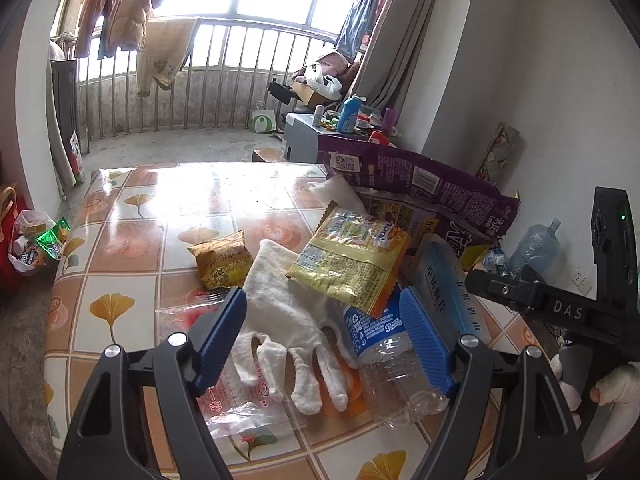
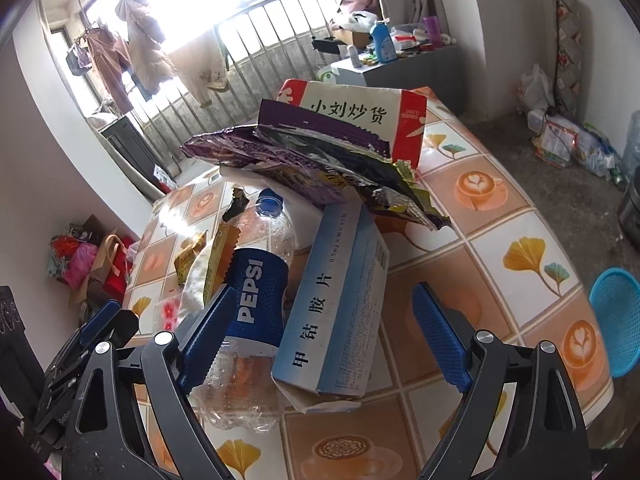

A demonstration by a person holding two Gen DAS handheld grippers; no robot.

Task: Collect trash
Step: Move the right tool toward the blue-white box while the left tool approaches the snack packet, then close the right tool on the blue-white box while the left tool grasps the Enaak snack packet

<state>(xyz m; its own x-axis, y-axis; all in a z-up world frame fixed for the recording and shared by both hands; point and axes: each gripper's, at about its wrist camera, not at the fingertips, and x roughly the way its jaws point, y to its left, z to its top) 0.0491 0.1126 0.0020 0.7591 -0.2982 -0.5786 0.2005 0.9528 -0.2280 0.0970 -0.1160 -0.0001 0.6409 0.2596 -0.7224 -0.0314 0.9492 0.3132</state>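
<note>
Right wrist view: your right gripper [image 2: 324,340] gapes wide around the blue medicine box [image 2: 336,304], beside the Pepsi bottle [image 2: 256,308] near the table's [image 2: 500,216] edge. Centre it, then squeeze gently. Left gripper [image 1: 324,336], also unclenched, hovers over the white glove [image 1: 280,320].

The far left of the table [image 1: 132,216] lies bare. On the right a purple bag [image 1: 420,180] is stacked over wrappers (near the wall). Near the front, the glove [image 1: 280,312], bottle [image 2: 248,304] and box [image 2: 340,312] crowd together.
</note>
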